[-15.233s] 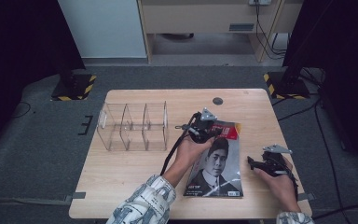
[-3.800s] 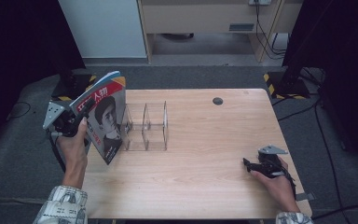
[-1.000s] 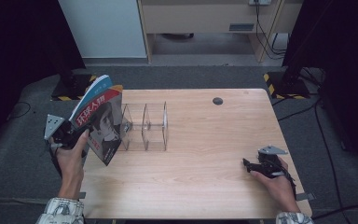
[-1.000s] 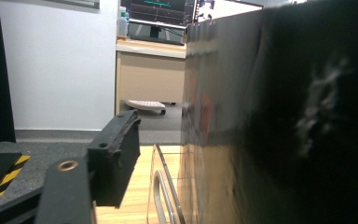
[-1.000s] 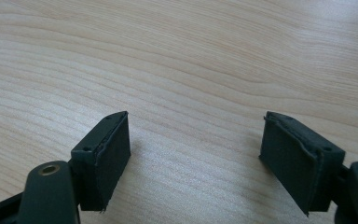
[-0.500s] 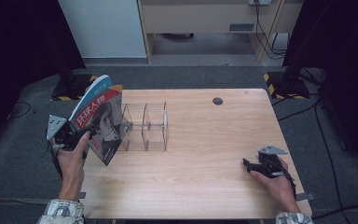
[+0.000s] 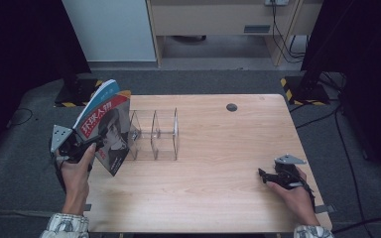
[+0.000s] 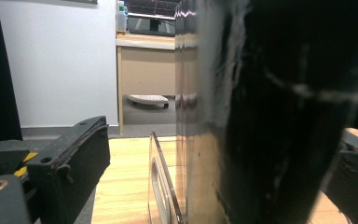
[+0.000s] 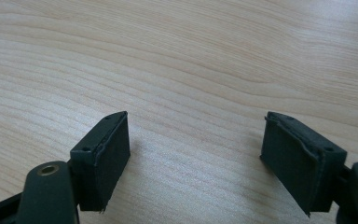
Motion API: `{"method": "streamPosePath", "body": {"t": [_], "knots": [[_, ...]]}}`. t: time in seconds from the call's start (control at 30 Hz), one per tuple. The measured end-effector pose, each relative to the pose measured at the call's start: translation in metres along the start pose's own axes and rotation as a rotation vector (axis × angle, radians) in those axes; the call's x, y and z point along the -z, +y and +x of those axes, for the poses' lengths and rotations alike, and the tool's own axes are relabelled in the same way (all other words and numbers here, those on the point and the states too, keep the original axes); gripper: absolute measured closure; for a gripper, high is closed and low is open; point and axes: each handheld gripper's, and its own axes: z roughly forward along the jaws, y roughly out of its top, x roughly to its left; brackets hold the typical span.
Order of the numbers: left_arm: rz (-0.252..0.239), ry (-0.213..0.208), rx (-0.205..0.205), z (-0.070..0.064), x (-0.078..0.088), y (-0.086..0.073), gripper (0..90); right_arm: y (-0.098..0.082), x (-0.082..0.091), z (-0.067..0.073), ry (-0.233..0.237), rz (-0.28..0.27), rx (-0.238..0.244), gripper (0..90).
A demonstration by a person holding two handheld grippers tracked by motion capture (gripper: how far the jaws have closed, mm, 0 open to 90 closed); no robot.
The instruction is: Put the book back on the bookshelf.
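The left gripper [image 7: 87, 147] has just been opening, its jaws now wide around the glossy red-and-black magazine [image 7: 106, 131] stood in the end slot of the clear acrylic divider rack [image 7: 154, 135] — the release step. The right gripper [image 7: 273, 177] rests gaping, empty, on the pale wooden table [image 7: 218, 198]. A clean withdrawal is called for next — without tipping the magazine.

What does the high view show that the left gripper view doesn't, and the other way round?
High view: the magazine's red title, the whole clear rack, and the right gripper resting open on the table. Left gripper view: up close, the left gripper's jaws have just been opening, with the magazine between them and one jaw clear of it. Both: magazine, rack, table, and the beige cabinet behind.
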Motion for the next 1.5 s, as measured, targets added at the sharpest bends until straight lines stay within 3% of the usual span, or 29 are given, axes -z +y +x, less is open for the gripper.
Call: {"method": "streamPosePath", "body": {"t": [0.5, 1.13, 1.5], "knots": [[0.012, 0.015, -0.022, 0.001, 0.009, -0.006, 3.1, 0.0, 0.0, 0.0, 0.002, -0.003, 0.004, 23.3], [0.043, 0.032, -0.02, -0.002, 0.023, -0.021, 3.2, 0.0, 0.0, 0.001, 0.009, 0.002, 0.004, 22.5], [0.078, 0.047, -0.054, -0.009, 0.027, -0.028, 3.6, 0.0, 0.0, 0.001, 0.01, 0.003, 0.004, 22.0]]}}
